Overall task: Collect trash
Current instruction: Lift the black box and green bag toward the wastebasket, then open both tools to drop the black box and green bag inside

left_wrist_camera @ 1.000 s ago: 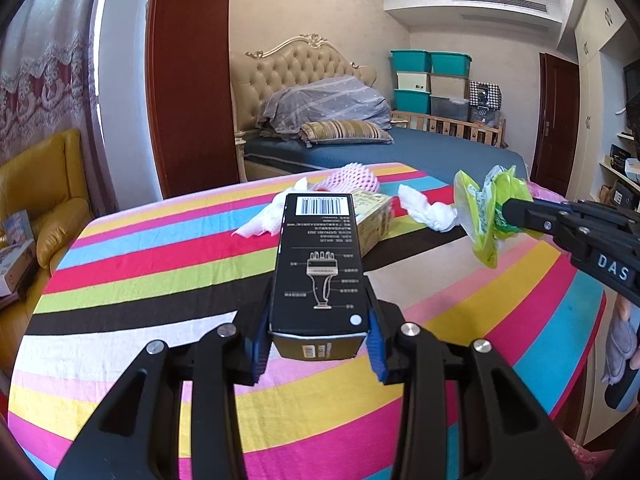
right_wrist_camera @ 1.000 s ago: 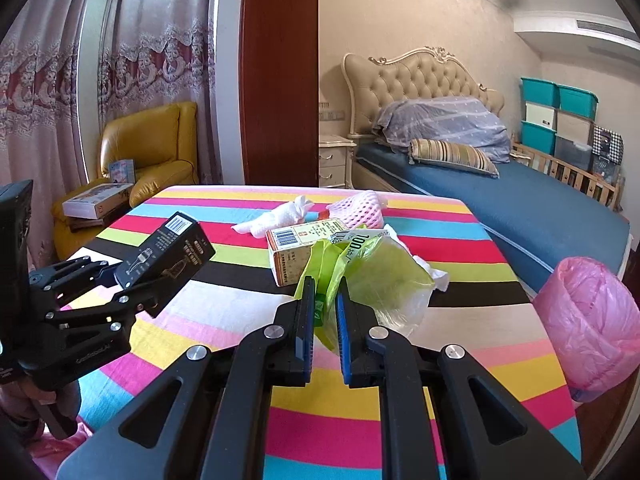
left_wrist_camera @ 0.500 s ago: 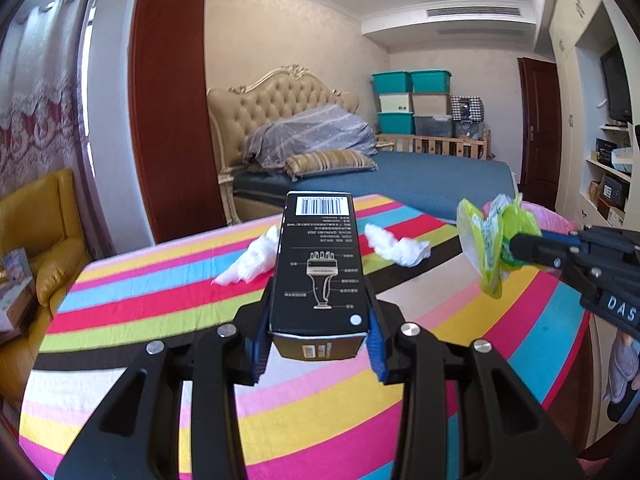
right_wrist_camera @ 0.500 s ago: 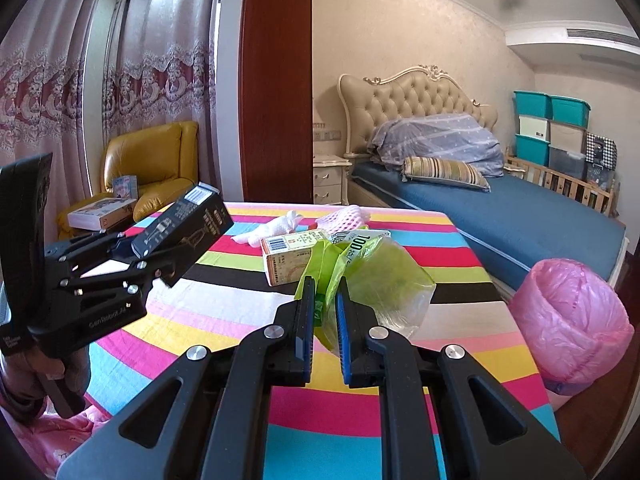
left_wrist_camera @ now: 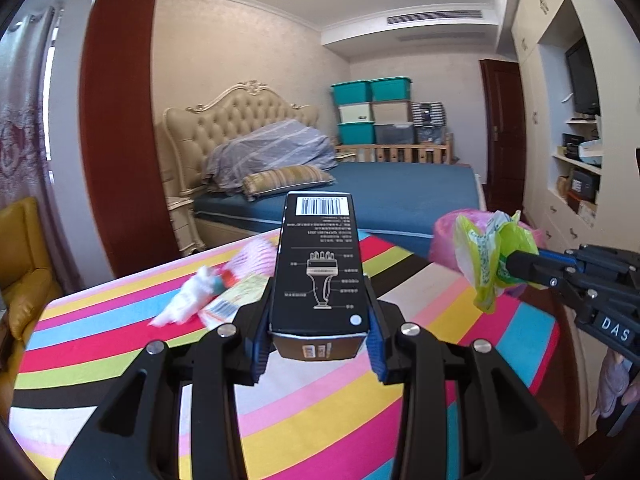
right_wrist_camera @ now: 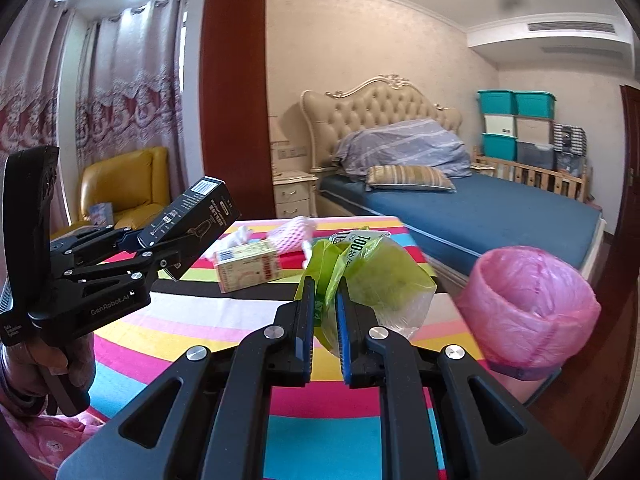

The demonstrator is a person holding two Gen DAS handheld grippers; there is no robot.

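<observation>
Over the striped table (left_wrist_camera: 120, 344), as the left wrist camera sees it, the left gripper (left_wrist_camera: 318, 344) clamps a black box (left_wrist_camera: 318, 276) between its blue pads (left_wrist_camera: 258, 344) — barcode end pointing away, the printed diagram facing up. The box is lifted clear of the cloth. Beyond it on the table lie a crumpled white tissue (left_wrist_camera: 180, 304), a small yellowish carton (left_wrist_camera: 234, 300) and a pink foam net (left_wrist_camera: 256, 252), all blurred. At the right edge the right gripper (left_wrist_camera: 508, 270) reaches in with its fingers pinched shut on a green plastic wrapper (left_wrist_camera: 488, 256), held in the air past the table's corner, with the pink-lined bin (left_wrist_camera: 444, 236) behind it.

From the right wrist camera, the right gripper (right_wrist_camera: 326, 312) has its jaws nearly together, squeezing the green wrapper (right_wrist_camera: 372, 276), which bulges out above and to the right of the pads. The pink-lined bin (right_wrist_camera: 528, 308) stands just off the table's right edge, below and right of the wrapper. On the left, the left gripper (right_wrist_camera: 168, 246) carries the black box (right_wrist_camera: 192, 216) tilted upward — a hand (right_wrist_camera: 48, 364) grips its handle. The carton (right_wrist_camera: 248, 268), foam net (right_wrist_camera: 292, 236) and tissue (right_wrist_camera: 240, 236) sit together on the table (right_wrist_camera: 200, 328) between the two grippers.
</observation>
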